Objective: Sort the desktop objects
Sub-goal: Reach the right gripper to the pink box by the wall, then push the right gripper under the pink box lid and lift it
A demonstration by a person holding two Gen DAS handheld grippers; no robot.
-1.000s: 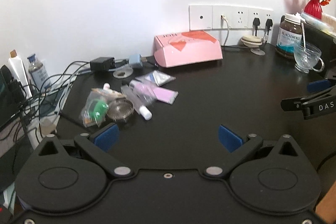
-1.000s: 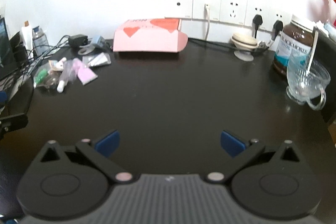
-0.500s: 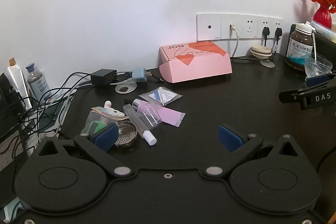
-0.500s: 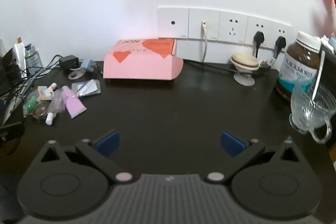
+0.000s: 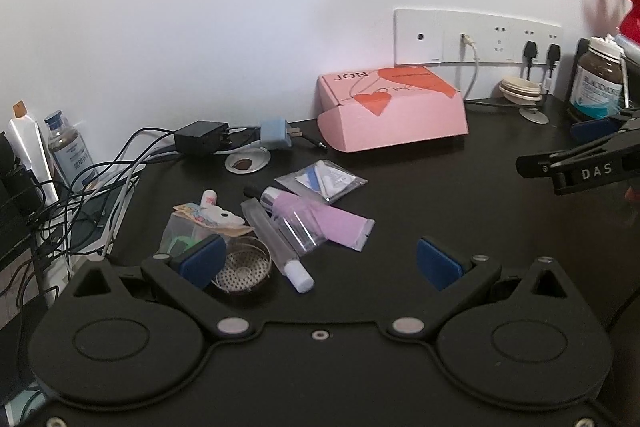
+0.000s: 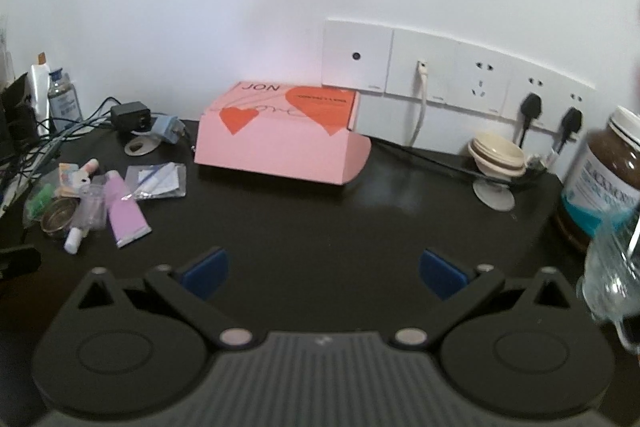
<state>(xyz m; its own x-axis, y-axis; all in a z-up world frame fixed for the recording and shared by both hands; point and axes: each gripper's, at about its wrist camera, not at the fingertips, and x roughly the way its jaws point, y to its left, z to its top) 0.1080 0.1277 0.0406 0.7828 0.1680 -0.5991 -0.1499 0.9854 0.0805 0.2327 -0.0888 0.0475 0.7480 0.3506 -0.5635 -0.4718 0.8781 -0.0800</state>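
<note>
While spread, left gripper frames strainer (touching?).

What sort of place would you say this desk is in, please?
Probably a home desk set against a wall: a row of wall sockets with plugs in, tangled charger cables, and toiletries plus a supplement jar on the dark desktop.

You get soft, even indoor light; the white wall reads bright while the black desk stays dim, with a faint sheen near the pink box. Both fisheye views bend lines and darken at the corners. In the right wrist view, the glass cup at the edge smears into blur.
</note>
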